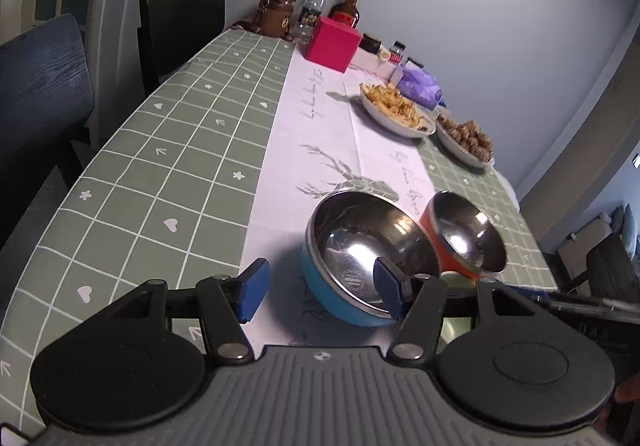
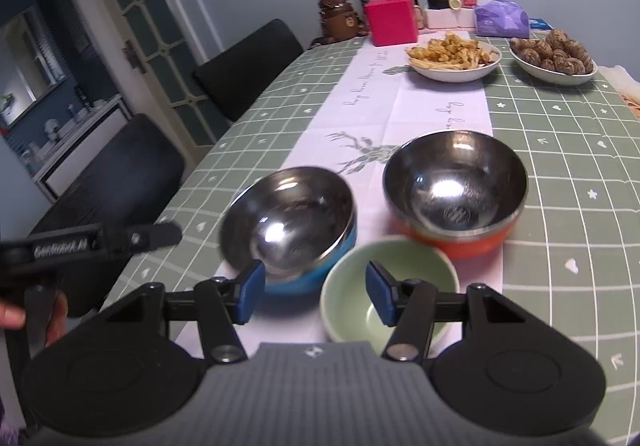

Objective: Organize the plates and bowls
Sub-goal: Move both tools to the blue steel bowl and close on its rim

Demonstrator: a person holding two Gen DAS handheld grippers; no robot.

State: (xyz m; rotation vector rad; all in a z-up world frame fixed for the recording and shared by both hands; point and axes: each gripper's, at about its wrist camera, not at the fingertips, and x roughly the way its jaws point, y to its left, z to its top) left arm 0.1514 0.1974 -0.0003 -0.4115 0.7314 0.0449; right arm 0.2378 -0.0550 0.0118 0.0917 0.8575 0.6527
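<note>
- Three bowls sat low-centre: a steel-lined blue bowl [image 2: 288, 230], a steel-lined orange bowl [image 2: 456, 189], a pale green ceramic bowl [image 2: 388, 290].
- Left gripper [image 1: 320, 292] stood open, empty, straddling the blue bowl's rim.
- Right gripper [image 2: 316, 294] likewise, astride the green bowl's rim.

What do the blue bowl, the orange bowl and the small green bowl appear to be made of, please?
The blue bowl and orange bowl look steel-lined: dark polished insides with sharp mirror glints, within coloured outer shells, probably plastic or painted. The small green bowl looks like glazed ceramic, possibly melamine: opaque pale green with a thick rim and a soft sheen.
</note>
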